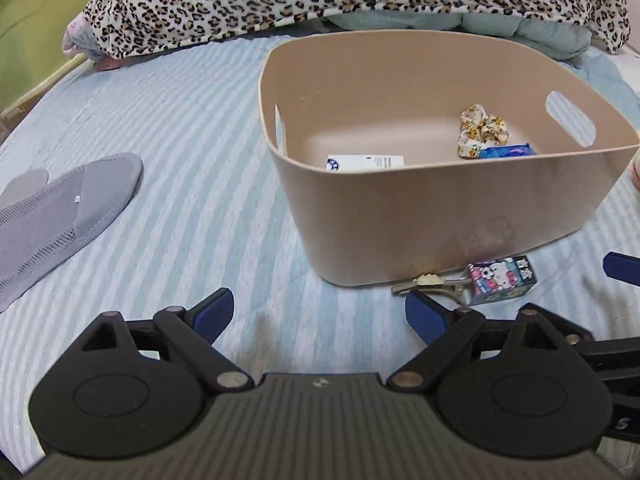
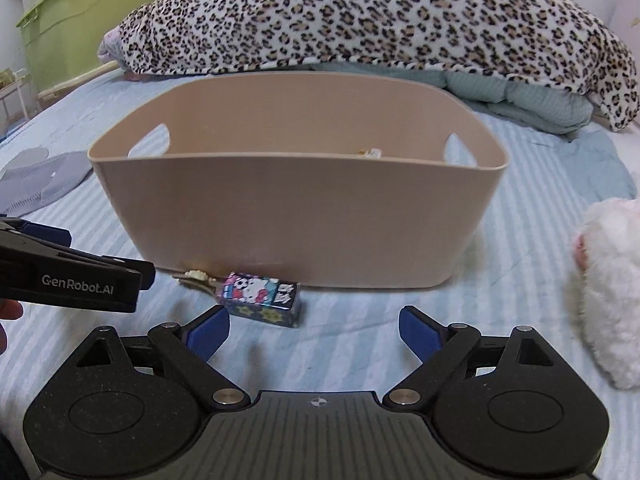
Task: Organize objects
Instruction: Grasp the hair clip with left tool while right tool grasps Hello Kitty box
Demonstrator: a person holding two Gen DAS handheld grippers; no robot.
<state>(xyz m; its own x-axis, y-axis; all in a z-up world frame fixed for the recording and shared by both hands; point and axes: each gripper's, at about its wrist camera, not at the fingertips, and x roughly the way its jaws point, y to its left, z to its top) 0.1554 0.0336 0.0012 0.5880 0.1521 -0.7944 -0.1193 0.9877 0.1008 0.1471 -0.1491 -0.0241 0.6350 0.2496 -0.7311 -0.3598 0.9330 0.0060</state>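
Note:
A beige plastic bin (image 1: 440,216) (image 2: 296,216) stands on the striped bed. Inside it lie a floral scrunchie (image 1: 482,130), a blue packet (image 1: 506,151) and a white card (image 1: 366,162). In front of the bin lie a small cartoon-printed box (image 1: 500,280) (image 2: 262,298) and a metal hair clip (image 1: 428,285) (image 2: 196,278). My left gripper (image 1: 320,316) is open and empty, low over the bed, left of the box. My right gripper (image 2: 314,332) is open and empty, just short of the box.
A grey mesh slipper (image 1: 52,216) (image 2: 44,182) lies at the left. A white plush toy (image 2: 608,292) lies at the right. A leopard-print blanket (image 2: 380,16) and a teal quilt (image 2: 532,100) lie behind the bin. A green storage box (image 2: 80,24) stands beyond the bed.

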